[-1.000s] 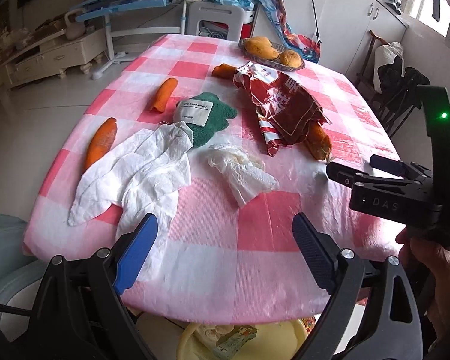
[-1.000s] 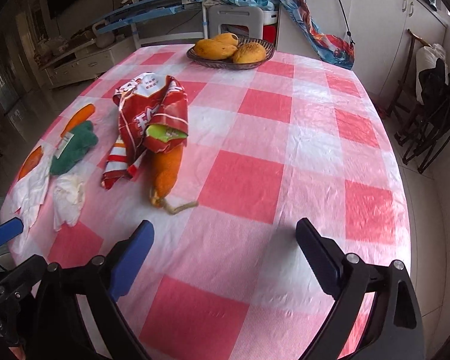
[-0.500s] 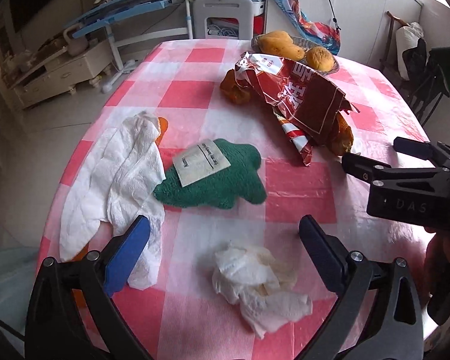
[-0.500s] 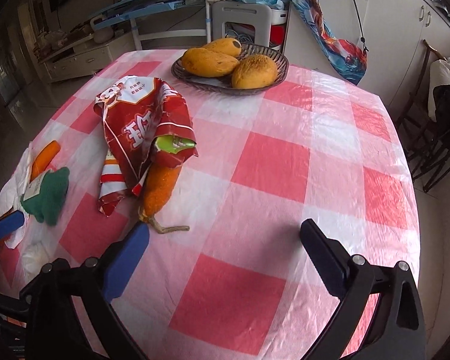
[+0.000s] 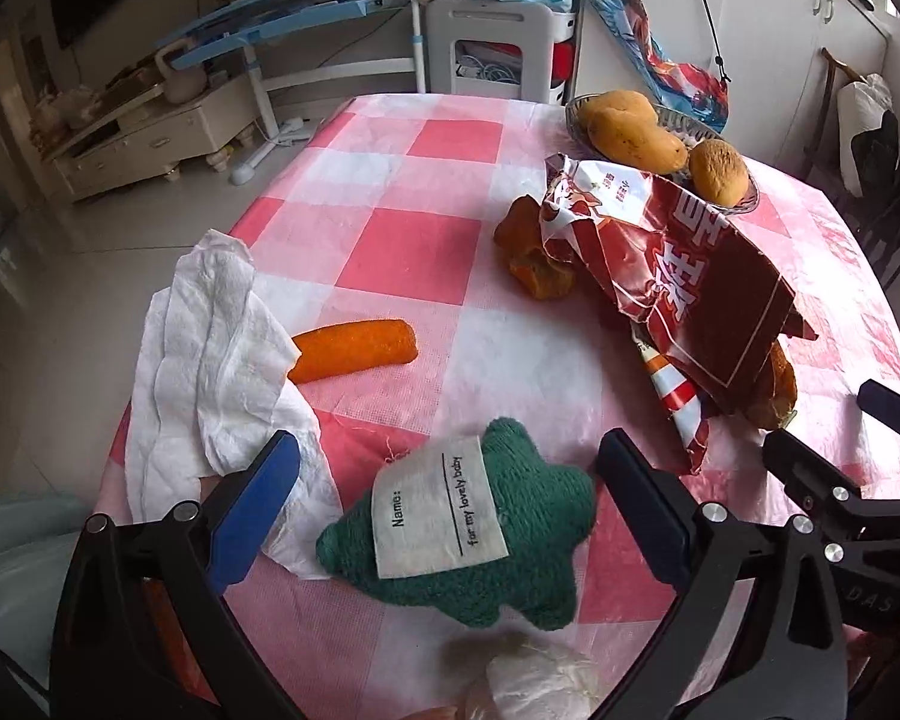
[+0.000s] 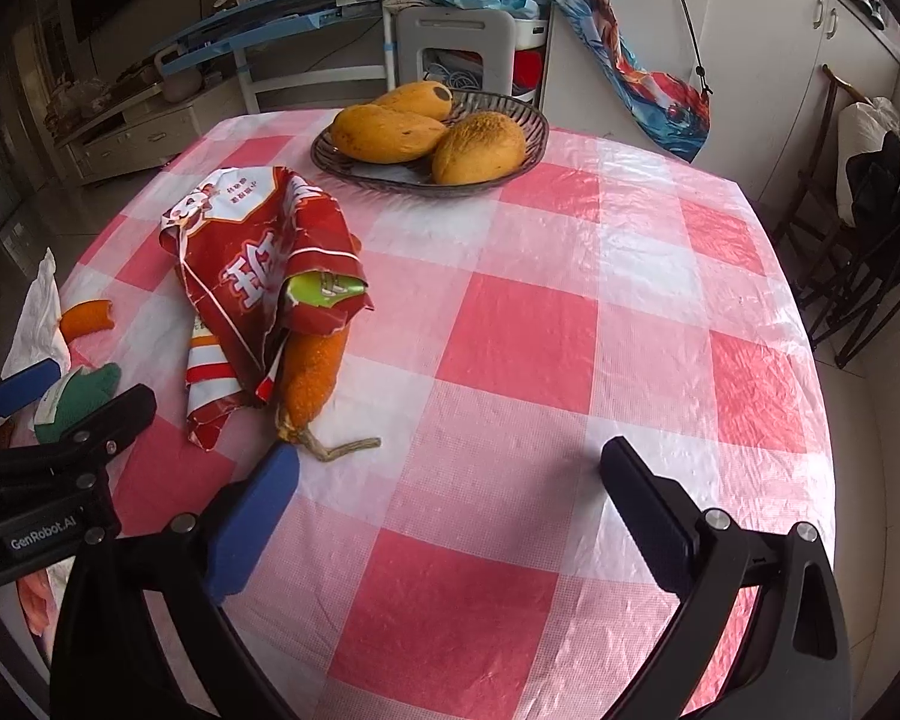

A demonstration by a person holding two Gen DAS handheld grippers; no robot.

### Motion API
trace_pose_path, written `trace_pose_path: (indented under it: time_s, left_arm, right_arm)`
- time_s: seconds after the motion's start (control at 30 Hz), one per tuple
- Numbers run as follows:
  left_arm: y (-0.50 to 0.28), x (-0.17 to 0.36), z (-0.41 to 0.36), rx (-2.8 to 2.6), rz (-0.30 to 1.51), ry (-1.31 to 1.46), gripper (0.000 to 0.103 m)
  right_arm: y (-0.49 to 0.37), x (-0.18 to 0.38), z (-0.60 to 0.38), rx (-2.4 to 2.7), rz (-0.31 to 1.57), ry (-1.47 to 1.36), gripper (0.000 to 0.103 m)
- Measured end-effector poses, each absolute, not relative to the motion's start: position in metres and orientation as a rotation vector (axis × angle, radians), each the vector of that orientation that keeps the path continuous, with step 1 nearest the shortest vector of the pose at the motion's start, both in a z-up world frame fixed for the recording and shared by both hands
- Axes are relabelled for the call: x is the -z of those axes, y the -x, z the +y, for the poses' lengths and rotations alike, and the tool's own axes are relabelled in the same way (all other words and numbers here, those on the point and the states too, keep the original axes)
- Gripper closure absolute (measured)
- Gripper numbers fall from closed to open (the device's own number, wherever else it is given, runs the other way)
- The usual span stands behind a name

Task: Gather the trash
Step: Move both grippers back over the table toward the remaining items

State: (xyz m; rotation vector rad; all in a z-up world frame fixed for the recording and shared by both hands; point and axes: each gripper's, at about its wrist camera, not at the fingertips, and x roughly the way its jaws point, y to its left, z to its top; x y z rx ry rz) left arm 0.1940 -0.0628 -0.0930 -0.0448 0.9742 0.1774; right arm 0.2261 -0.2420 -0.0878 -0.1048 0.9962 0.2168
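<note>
**Asker:** While both tools hang over the checked table, what is each one doing?

**Describer:** The left gripper has its jaws spread wide and holds nothing. A green knitted toy with a sewn name label lies between its fingers, and a crumpled tissue sits at the very bottom edge of its view, nearer the camera than the fingertips. The right gripper is also spread and empty, above bare cloth, with the red snack bag ahead and to its left.

**Asker:** Where is the trash, then?

**Describer:** The tissue, a flat white paper towel at the table's left edge, and the torn bag, which is draped over an orange plush carrot (likely not trash).

**Asker:** How should the pickup go?

**Describer:** Probably the left tool should draw back so the tissue lies between the pads, lower until they nearly touch the cloth, then close gently, avoiding the toy just beyond.
</note>
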Motion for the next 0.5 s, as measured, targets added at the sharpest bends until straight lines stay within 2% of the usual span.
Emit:
trace_pose_path:
  time_s: [0.5]
  left_arm:
    - [-0.1945,0.0928,-0.0623,-0.173,0.975,0.045,0.007]
  right_arm:
    - [-0.2352,0.0882,-0.2440,-0.217,0.995,0.098,0.006]
